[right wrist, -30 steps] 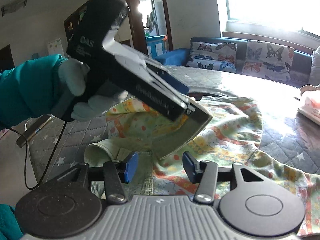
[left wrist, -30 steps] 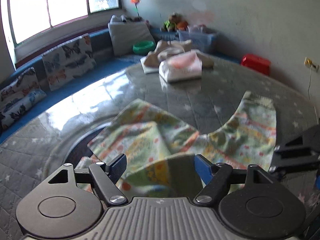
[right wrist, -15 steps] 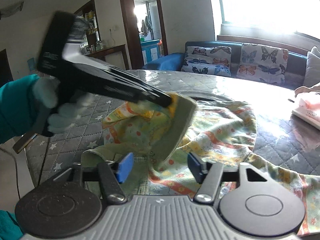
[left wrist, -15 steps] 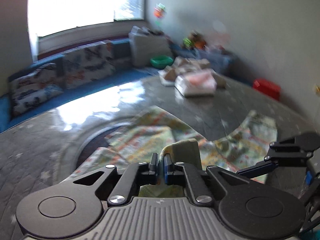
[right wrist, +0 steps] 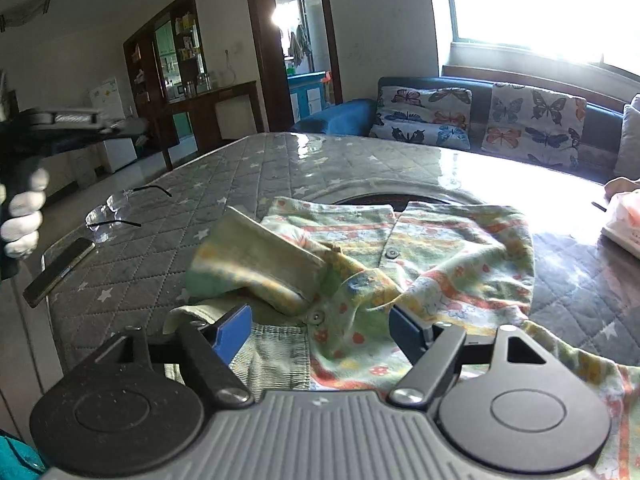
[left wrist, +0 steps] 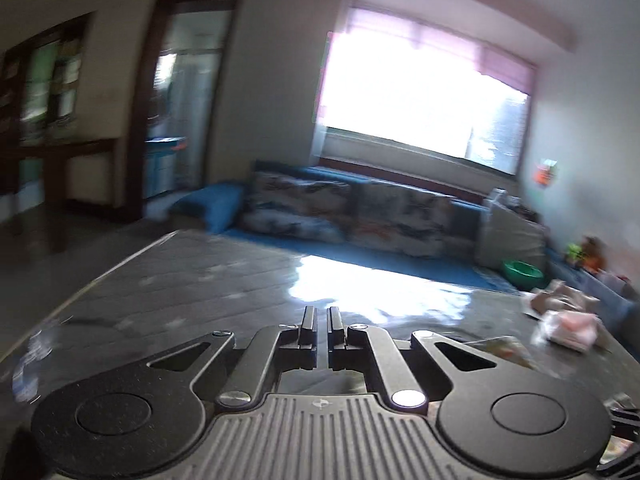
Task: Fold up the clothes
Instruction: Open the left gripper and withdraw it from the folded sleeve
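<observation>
The shirt (right wrist: pixel 404 264), light green with orange and yellow print and small buttons, lies crumpled on the table (right wrist: pixel 248 184), near the edge that is closest to the right wrist camera. One plain pale cuff or hem is turned up and stands a little above the rest of the cloth. In the left wrist view only a small blurred corner of the shirt (left wrist: pixel 504 350) shows at the right side.

The right gripper (right wrist: pixel 320 330) is low over the near part of the shirt. Its jaws are spread wide, with blue pads, and cloth lies between them, but they do not pinch it.

The left gripper (left wrist: pixel 322 322) is up above the table, away from the shirt. Its jaws are pressed almost together with only a thin gap, and nothing is between them. In the right wrist view it appears at the far left (right wrist: pixel 120 126), held level by a hand (right wrist: pixel 22 216) in a white glove.

Near the left edge of the table lie glasses (right wrist: pixel 110 212) and, just beside them, a dark phone (right wrist: pixel 60 266). At the right edge there is a white bag (right wrist: pixel 624 220) with something orange in it. Behind the table stands a blue sofa (right wrist: pixel 480 116) with butterfly cushions, under a bright window.
</observation>
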{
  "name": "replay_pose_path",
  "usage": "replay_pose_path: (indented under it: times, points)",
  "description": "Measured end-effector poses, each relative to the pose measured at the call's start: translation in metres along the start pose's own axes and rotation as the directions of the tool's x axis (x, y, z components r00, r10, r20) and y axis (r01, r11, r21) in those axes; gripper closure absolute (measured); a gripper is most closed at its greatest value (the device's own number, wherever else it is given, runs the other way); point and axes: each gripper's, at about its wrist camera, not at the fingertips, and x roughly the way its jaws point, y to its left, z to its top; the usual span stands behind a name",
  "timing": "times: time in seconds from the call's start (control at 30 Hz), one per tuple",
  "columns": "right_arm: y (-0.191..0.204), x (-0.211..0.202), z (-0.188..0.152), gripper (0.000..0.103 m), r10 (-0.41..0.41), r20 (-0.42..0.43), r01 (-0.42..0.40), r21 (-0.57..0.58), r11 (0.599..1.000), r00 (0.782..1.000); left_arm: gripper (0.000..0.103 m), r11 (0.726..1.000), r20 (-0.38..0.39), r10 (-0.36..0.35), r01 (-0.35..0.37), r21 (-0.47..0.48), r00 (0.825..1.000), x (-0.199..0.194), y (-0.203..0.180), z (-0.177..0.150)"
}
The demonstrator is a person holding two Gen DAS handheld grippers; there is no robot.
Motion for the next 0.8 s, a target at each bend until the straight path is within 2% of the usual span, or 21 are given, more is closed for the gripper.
replay_pose_path:
  times: [0.03, 0.13, 0.2, 0.27, 0.3, 0.33, 0.37, 0.53, 0.6, 0.63, 0.67, 0.73, 0.8]
  points:
    - [0.001, 0.002, 0.0, 0.026, 0.001, -0.004, -0.001, -0.001, 1.0, 1.0, 0.098, 1.0, -0.015, -0.018, 0.018, 0.006, 1.0, -0.001, 0.004, -0.003]
    - [0.003, 0.007, 0.001, 0.025, 0.004, -0.017, -0.004, -0.004, 1.0, 1.0, 0.096, 0.989, -0.086, -0.101, 0.11, 0.103, 0.991, 0.002, -0.014, -0.011]
    - [0.004, 0.009, 0.001, 0.025, 0.003, -0.02, -0.003, -0.005, 1.0, 1.0, 0.087, 0.966, -0.143, -0.195, 0.215, 0.141, 0.97, 0.009, -0.037, -0.018]
    - [0.004, 0.009, 0.0, 0.025, 0.001, -0.021, -0.001, 0.002, 1.0, 1.0, 0.07, 0.941, -0.183, -0.252, 0.285, 0.181, 0.95, 0.016, -0.06, -0.025]
    - [0.003, 0.009, 0.0, 0.025, -0.001, -0.022, 0.001, 0.007, 1.0, 1.0, 0.064, 0.931, -0.197, -0.266, 0.305, 0.202, 0.944, 0.019, -0.07, -0.029]
    - [0.003, 0.009, -0.001, 0.025, -0.003, -0.024, 0.004, 0.012, 1.0, 1.0, 0.054, 0.925, -0.208, -0.276, 0.318, 0.209, 0.938, 0.024, -0.078, -0.032]
    - [0.002, 0.008, -0.002, 0.025, -0.006, -0.025, 0.007, 0.015, 1.0, 1.0, 0.052, 0.923, -0.221, -0.283, 0.328, 0.202, 0.933, 0.029, -0.081, -0.034]
    - [-0.002, 0.008, -0.005, 0.024, -0.013, -0.031, 0.014, 0.029, 0.999, 0.999, 0.052, 0.926, -0.309, -0.304, 0.356, 0.127, 0.901, 0.059, -0.087, -0.045]
    - [-0.001, 0.008, -0.006, 0.024, -0.014, -0.03, 0.015, 0.029, 0.999, 0.999, 0.055, 0.933, -0.34, -0.302, 0.35, 0.087, 0.891, 0.07, -0.087, -0.052]
    - [-0.001, 0.008, -0.006, 0.025, -0.015, -0.03, 0.016, 0.029, 0.999, 0.999, 0.07, 0.934, -0.34, -0.305, 0.35, 0.076, 0.89, 0.072, -0.087, -0.053]
    - [-0.001, 0.007, -0.006, 0.025, -0.016, -0.029, 0.016, 0.028, 0.999, 0.999, 0.091, 0.934, -0.336, -0.311, 0.352, 0.066, 0.889, 0.073, -0.087, -0.054]
    - [0.0, 0.007, -0.006, 0.025, -0.017, -0.028, 0.018, 0.028, 0.999, 0.999, 0.097, 0.936, -0.318, -0.317, 0.349, 0.049, 0.894, 0.073, -0.086, -0.055]
    - [0.0, 0.007, -0.007, 0.025, -0.018, -0.026, 0.019, 0.027, 0.999, 0.999, 0.098, 0.947, -0.268, -0.298, 0.319, 0.038, 0.916, 0.066, -0.079, -0.049]
